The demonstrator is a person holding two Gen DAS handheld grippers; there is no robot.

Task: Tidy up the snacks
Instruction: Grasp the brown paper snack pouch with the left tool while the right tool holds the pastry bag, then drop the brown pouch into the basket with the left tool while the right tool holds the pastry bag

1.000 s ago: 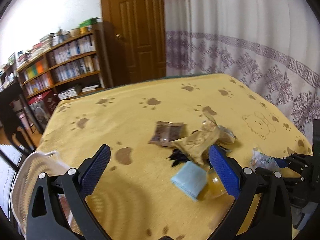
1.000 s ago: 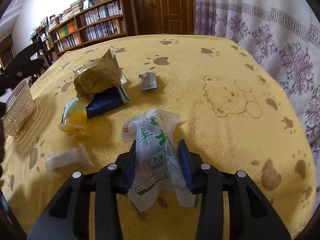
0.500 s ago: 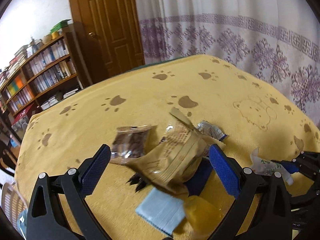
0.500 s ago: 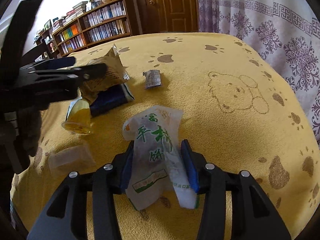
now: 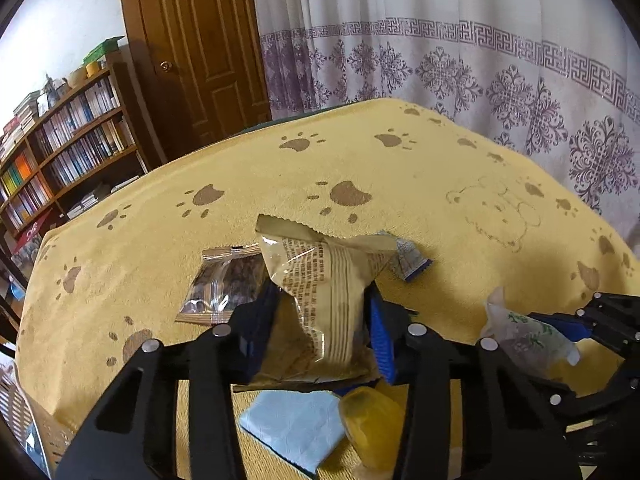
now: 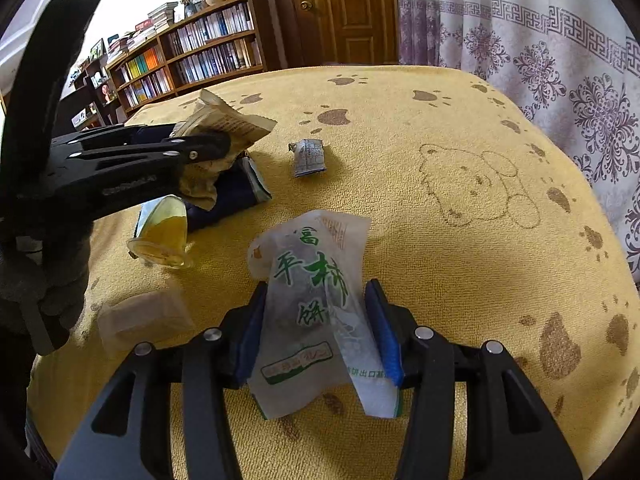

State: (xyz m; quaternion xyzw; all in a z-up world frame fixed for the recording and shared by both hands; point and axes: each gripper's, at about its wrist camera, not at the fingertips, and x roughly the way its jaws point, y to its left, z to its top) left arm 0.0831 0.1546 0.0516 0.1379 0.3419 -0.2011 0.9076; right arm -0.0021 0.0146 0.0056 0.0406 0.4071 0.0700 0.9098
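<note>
My left gripper [image 5: 322, 312] is shut on a tan crinkled snack bag [image 5: 320, 276], which pokes up between the blue pads. Seen from the right wrist, that gripper [image 6: 216, 144] holds the bag [image 6: 236, 128] above a dark blue packet [image 6: 228, 192]. Between the pads of my right gripper [image 6: 318, 320], which is shut, hangs a white packet with green characters [image 6: 316, 280]. It also shows at the right edge of the left wrist view, white packet [image 5: 524, 332] in the right gripper [image 5: 560, 326].
On the yellow paw-print cloth [image 5: 400, 168] lie a clear packet of dark snack [image 5: 224, 280], a small blue-silver wrapper [image 6: 308, 156], a yellow jelly cup [image 6: 164, 236] and a pale square packet [image 5: 292, 424]. A white basket [image 5: 16, 412] sits at lower left. A gloved hand [image 6: 44, 280] grips the left handle.
My left gripper, open before, has swung right to the pile and shut on the tan bag. The right gripper still holds the white packet, barely moved.
</note>
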